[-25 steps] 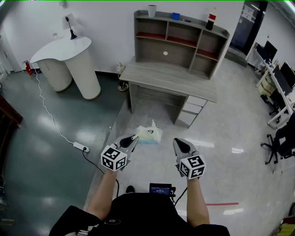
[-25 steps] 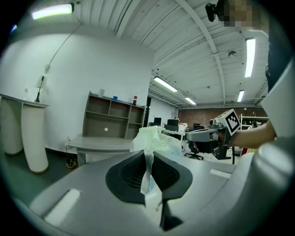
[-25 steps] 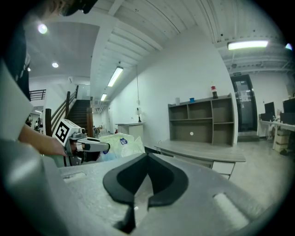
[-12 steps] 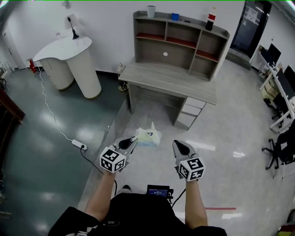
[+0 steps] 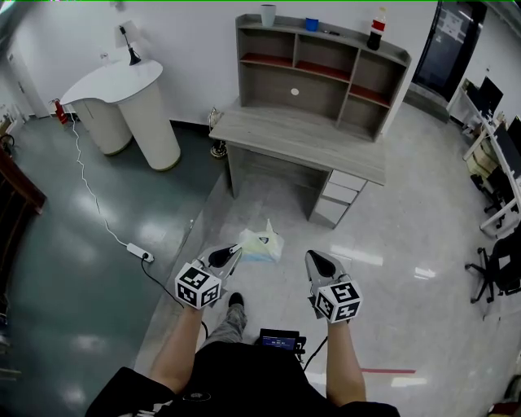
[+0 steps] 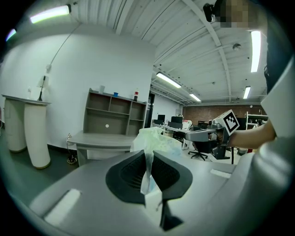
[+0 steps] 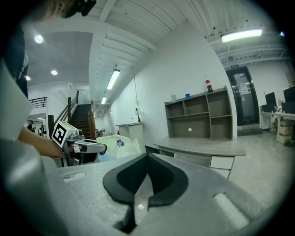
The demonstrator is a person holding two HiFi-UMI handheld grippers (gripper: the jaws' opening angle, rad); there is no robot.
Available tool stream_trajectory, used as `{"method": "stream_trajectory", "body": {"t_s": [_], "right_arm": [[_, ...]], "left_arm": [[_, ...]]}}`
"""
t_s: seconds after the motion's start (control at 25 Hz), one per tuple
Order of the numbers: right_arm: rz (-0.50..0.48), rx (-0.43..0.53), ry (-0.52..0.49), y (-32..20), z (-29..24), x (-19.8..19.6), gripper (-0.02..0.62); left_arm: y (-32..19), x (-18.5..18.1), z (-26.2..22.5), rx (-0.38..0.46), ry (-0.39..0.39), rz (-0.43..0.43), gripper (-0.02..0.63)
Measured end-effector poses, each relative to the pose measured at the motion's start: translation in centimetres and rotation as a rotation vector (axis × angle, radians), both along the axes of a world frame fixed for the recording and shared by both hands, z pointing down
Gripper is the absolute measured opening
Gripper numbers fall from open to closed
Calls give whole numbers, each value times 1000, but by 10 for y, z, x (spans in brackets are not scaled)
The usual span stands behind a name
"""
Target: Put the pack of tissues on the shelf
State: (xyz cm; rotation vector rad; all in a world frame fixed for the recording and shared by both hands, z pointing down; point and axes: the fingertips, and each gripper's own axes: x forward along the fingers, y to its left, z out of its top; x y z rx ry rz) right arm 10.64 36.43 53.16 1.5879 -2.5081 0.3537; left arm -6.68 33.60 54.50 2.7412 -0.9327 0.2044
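Tissues on their way to a shelf: a person stands on a glossy floor (image 5: 391, 244) of an office hall, with the pack (image 5: 261, 241) carried out in front of the body. The left tongs (image 5: 235, 248) are pressed together on a thin flap of the pack's plastic wrap, and the pack hangs from that pinch in the air, touching nothing else. The right tongs (image 5: 313, 256) ride just beside it, shut and empty, with only bare floor showing past their tips in the right gripper view.

Ahead stands a grey table (image 5: 301, 140) with drawers under its right end. The shelf (image 5: 321, 69) sits on the table's back edge against the wall. Its compartments look largely bare, and a cup (image 5: 268, 16) and a dark bottle (image 5: 376, 29) stand on its top board. Pack and shelf are well apart, with open floor and the depth of the table between them.

By the look of it, the pick-up is done and the carry is under way. What is left seems to be the walk to the table, a reach over it, setting the pack down in a compartment or on the top board, and letting go. The hold is on loose wrap only, so the pack may swing or slip on the way.
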Motion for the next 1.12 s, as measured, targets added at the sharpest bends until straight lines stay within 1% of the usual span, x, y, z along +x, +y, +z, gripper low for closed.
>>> {"method": "stream_trajectory", "body": {"t_s": [0.28,0.52,0.8,1.12], "right_arm": [[34,-3,16,-34,3,9,-2],[53,-9,26,-80,1,14,-2],[63,-18,28,-135,1,4,-2],[88,-20,37,-185,0,-11,-2]], "left_arm": [[-40,5,8,-9,26,4,17],[-90,9,7,-13,45,22,17],[-149,-2,7,-21,46,30,17],[-203,-16,7,-18,53,57,17]]}}
